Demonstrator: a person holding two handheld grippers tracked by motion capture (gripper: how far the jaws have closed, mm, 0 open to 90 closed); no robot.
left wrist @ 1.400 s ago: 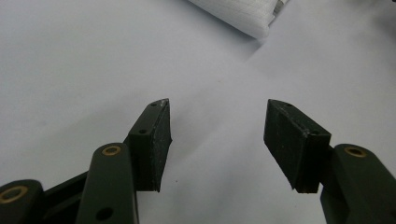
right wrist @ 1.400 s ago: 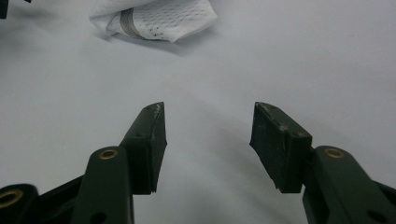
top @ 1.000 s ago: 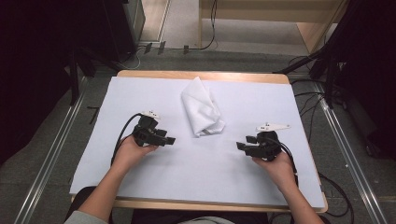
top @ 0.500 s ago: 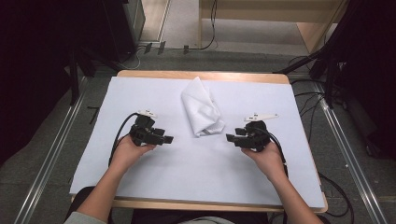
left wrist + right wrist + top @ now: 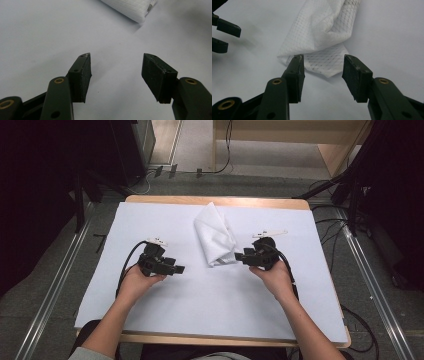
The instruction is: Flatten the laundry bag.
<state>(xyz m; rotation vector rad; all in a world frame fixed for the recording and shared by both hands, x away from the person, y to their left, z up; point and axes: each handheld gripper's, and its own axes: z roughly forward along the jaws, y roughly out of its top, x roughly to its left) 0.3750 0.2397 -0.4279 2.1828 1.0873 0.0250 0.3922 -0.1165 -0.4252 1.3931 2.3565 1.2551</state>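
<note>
Right gripper (image 5: 239, 256): jaws apart, just been closing, at the cloth's (image 5: 214, 236) near corner, not yet pinching it.
Left gripper (image 5: 179, 268): jaws apart, over the bare table (image 5: 150, 220).

A lab-like recording room — metal floor rails (image 5: 47, 295), trailing cables (image 5: 220, 167), a white-covered table (image 5: 165, 315) — no home.

The cloth (image 5: 322, 37) is a thin white woven fabric, matt, printed or woven with a fine grey grid, and it lies in soft creases. The table (image 5: 215, 201) shows a light wood edge at 12 o'clock, smooth and slightly satin, under a matt white sheet (image 5: 200, 305) that looks like paper or plastic film. The right gripper (image 5: 323, 66) has matt black plastic jaws with scuffed, rubbery-looking pads and small brass-coloured bushings; the left gripper (image 5: 116, 66) looks the same.
</note>
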